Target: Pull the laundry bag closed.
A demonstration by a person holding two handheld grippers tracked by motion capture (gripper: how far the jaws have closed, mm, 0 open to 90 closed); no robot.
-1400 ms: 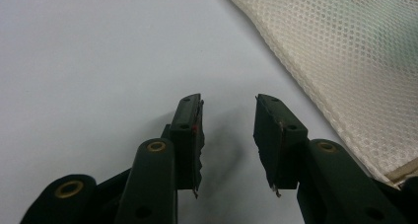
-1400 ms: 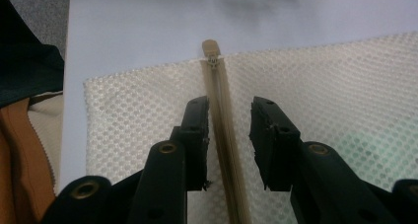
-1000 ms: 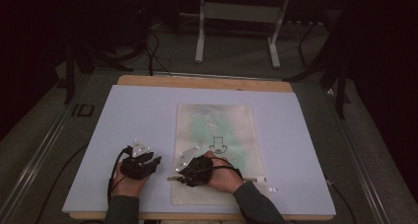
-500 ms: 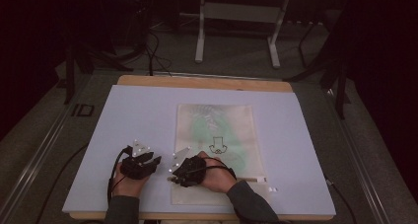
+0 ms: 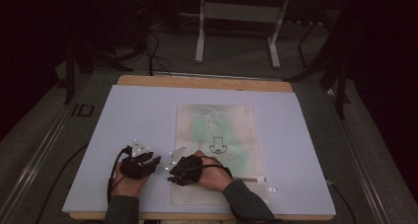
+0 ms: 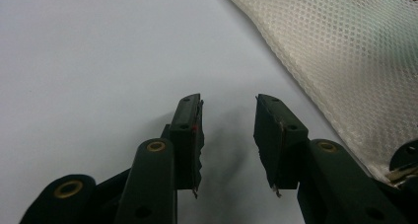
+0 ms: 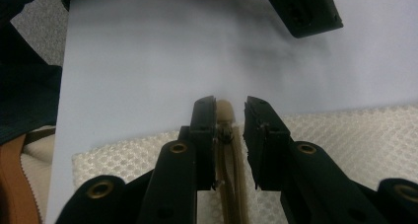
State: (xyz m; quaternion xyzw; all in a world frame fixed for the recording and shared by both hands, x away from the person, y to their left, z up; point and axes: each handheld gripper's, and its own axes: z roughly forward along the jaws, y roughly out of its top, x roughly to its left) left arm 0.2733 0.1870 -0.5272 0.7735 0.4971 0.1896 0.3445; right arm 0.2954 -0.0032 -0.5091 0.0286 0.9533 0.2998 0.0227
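Left gripper (image 5: 148, 163): black two-jaw tool with a grey three-cornered plate, held low over the pale lavender-white table sheet (image 5: 138, 115) near the front edge; jaws apart with only bare sheet between them in the left gripper view (image 6: 227, 135); nothing gripped.

Mesh bag edge: seen at upper right of the left gripper view (image 6: 355, 61), just beside that gripper, not touched by its pads.

Right gripper (image 5: 170, 172): black two-jaw tool just right of the left one, pointing leftward across the bag's left front corner; jaws narrowly apart in the right gripper view (image 7: 230, 130), straddling the tan zipper strip (image 7: 227, 150); left pad close against the strip, right pad with a visible gap; firm grip not confirmable, so read as not clamped.

Bag: flat cream-white mesh zipper pouch (image 5: 217, 130) with green contents and a dark printed figure, lying centre-right on the sheet, long side running away from the person.

Right sleeve: dark fabric sleeve (image 5: 246, 204) lying over the bag's front end.
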